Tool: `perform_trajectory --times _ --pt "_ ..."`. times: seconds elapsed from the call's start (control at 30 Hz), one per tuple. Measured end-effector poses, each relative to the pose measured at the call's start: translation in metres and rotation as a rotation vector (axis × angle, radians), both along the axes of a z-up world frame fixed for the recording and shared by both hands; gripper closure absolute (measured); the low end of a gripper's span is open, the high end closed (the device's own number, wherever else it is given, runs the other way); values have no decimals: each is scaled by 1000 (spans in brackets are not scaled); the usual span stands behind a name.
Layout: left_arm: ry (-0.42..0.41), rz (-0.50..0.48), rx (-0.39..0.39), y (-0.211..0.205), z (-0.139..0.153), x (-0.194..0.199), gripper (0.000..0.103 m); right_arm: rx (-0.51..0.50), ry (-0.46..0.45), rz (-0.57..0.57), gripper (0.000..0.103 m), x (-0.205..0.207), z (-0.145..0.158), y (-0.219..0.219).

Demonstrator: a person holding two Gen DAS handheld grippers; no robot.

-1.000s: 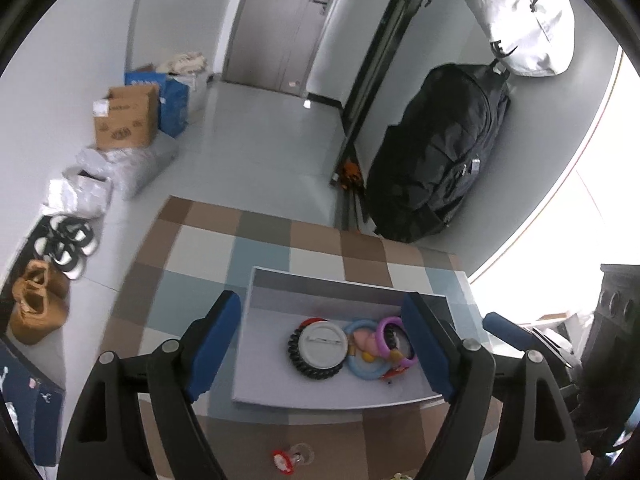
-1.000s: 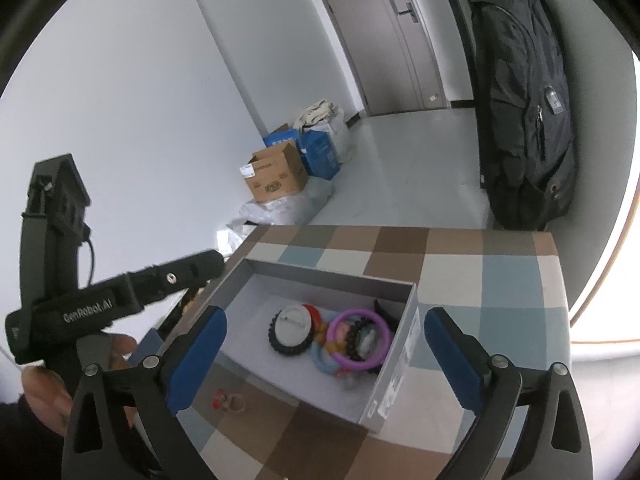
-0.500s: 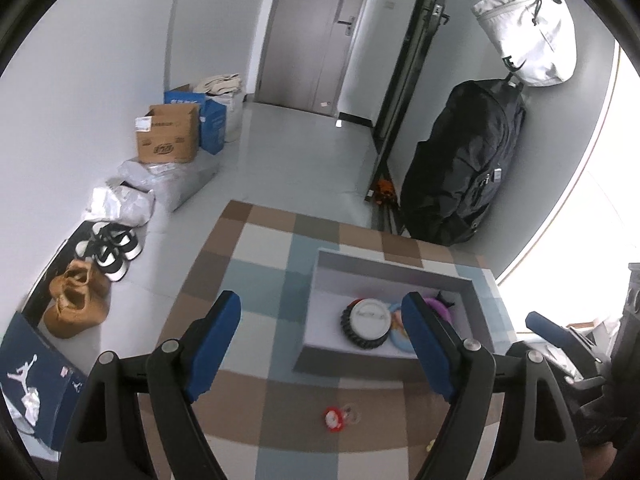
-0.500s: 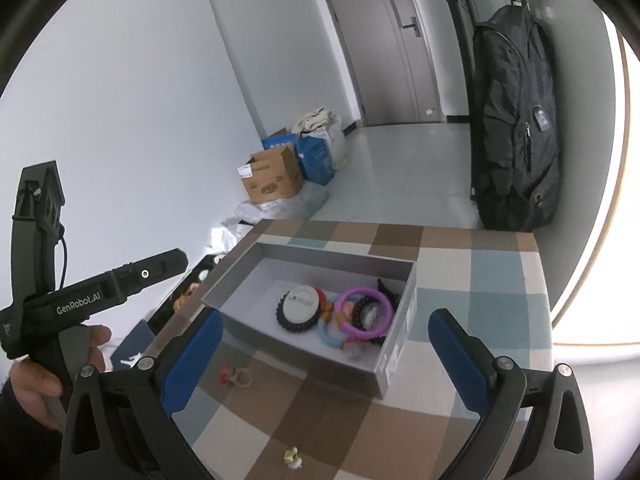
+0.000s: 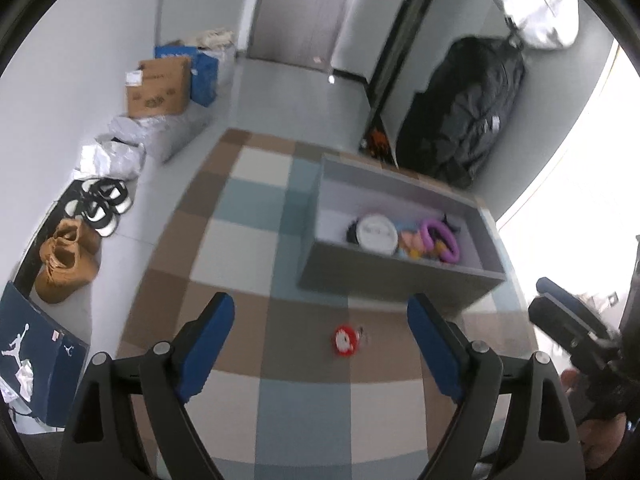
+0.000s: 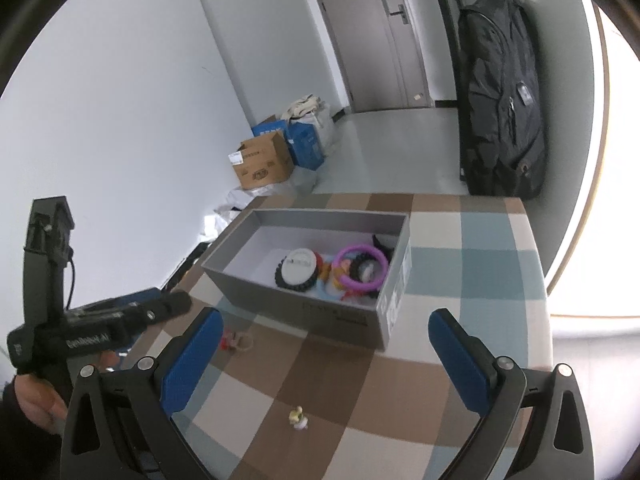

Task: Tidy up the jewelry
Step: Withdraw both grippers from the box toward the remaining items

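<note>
A grey box (image 5: 384, 276) (image 6: 320, 304) stands on the checkered table and holds a black-and-white round piece (image 5: 376, 234) (image 6: 298, 270), a purple ring (image 5: 440, 236) (image 6: 362, 266) and other colourful jewelry. A small red ring (image 5: 346, 340) (image 6: 232, 340) lies on the table in front of the box. A small yellow piece (image 6: 298, 416) lies nearer the front. My left gripper (image 5: 320, 344) is open and empty, just above the red ring. My right gripper (image 6: 324, 364) is open and empty, held above the table before the box.
The checkered tablecloth (image 5: 248, 248) covers a small table. Beyond it are a black backpack (image 5: 460, 120) (image 6: 500, 100), a cardboard box (image 5: 158, 88) (image 6: 262, 164), shoes (image 5: 68, 264) on the floor and a grey door (image 6: 380, 32).
Both grippers have drawn back from the box toward the table's front. The left gripper now hangs over the red ring. The yellow piece has come closer in the right view.
</note>
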State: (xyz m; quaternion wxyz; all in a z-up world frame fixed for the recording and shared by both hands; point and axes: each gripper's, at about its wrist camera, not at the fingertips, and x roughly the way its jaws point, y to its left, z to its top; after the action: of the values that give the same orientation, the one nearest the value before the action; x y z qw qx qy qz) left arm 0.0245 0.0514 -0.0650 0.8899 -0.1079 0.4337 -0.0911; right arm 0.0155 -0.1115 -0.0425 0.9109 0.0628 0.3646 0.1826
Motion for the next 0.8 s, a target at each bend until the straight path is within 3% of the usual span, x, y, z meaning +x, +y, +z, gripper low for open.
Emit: perform_trajectory --times 0.23,0.37,0.5,0.8 --pt "-12 -36 97 -15 -6 -7 18 -2 41 -19 0 -4 -7 -2" --pt "-22 -53 109 -18 -7 -9 18 4 49 -25 0 -8 -8 -4" --pt "34 -63 98 -20 -14 -4 18 -1 59 -23 0 -9 -10 -3" --pt "85 -94 165 -38 -26 0 18 4 78 -23 0 -5 -14 -5"
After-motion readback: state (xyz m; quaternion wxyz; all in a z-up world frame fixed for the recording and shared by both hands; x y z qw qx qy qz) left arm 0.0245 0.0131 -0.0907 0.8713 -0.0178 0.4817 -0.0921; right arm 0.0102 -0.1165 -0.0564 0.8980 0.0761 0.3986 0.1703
